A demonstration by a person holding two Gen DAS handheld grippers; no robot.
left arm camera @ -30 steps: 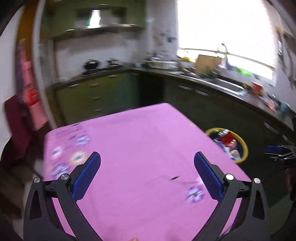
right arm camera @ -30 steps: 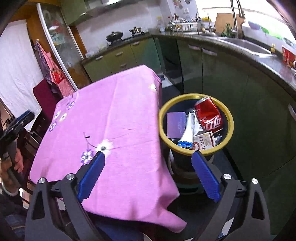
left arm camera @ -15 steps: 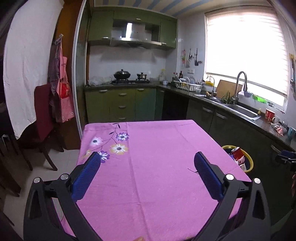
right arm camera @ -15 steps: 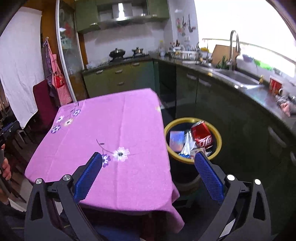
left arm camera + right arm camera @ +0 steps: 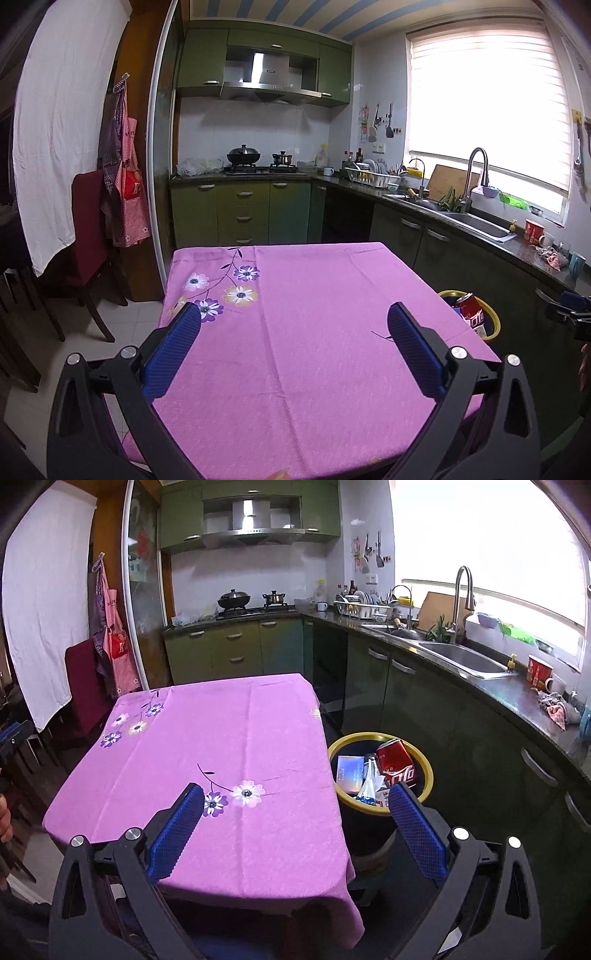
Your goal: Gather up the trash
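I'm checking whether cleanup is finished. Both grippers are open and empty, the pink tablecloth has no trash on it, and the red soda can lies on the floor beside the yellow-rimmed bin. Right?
Not quite. The red soda can is not on the floor; it sits inside the yellow-rimmed bin with other trash, as the right wrist view shows. The rest holds: the left gripper and right gripper are open and empty, and the pink tablecloth carries no trash.

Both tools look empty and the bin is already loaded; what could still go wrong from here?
The red can lies on top of the heap, near the yellow rim of the bin, so a nudge might tip it out. The pink tablecloth overhangs the table edge right beside the bin; the open right tool could snag it. The left tool is open too.
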